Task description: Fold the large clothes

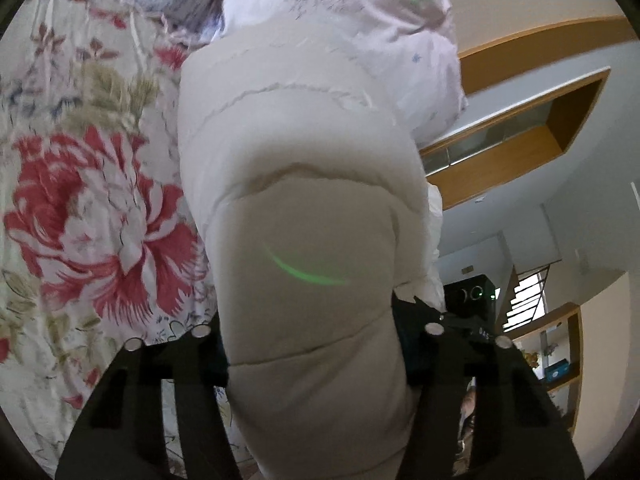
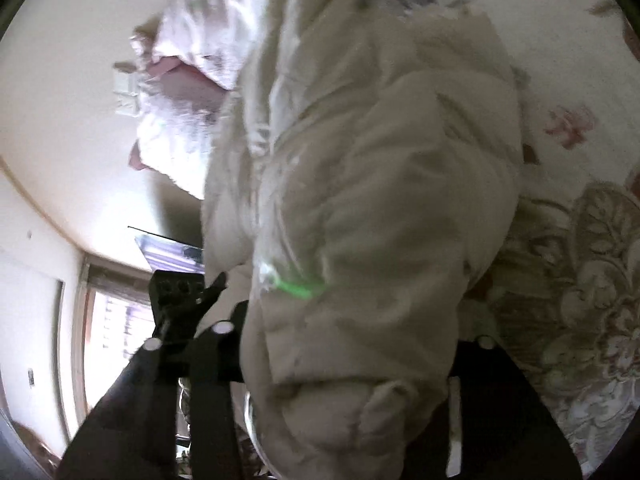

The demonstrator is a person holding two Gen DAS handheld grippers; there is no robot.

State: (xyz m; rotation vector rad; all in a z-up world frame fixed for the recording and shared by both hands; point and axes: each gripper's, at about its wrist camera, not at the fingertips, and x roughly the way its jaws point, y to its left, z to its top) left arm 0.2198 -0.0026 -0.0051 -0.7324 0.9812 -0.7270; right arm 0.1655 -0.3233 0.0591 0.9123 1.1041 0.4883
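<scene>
A cream quilted puffer jacket [image 1: 304, 184] fills the middle of the left wrist view, lifted above a floral bedspread [image 1: 88, 200]. My left gripper [image 1: 316, 344] is shut on a thick padded part of it, its black fingers [image 1: 200, 344] on either side. In the right wrist view the same jacket [image 2: 372, 184] hangs bunched and wrinkled. My right gripper [image 2: 352, 356] is shut on its lower padded fold. The other gripper [image 2: 180, 300] shows at the left there, close to the jacket's edge.
A pale pink pillow or bedding heap [image 1: 360, 12] lies beyond the jacket, also in the right wrist view [image 2: 188, 60]. The floral bedspread [image 2: 580, 240] lies under it. Wooden wall shelves [image 1: 520, 128], a staircase [image 1: 524, 296] and a window [image 2: 112, 328] are in the background.
</scene>
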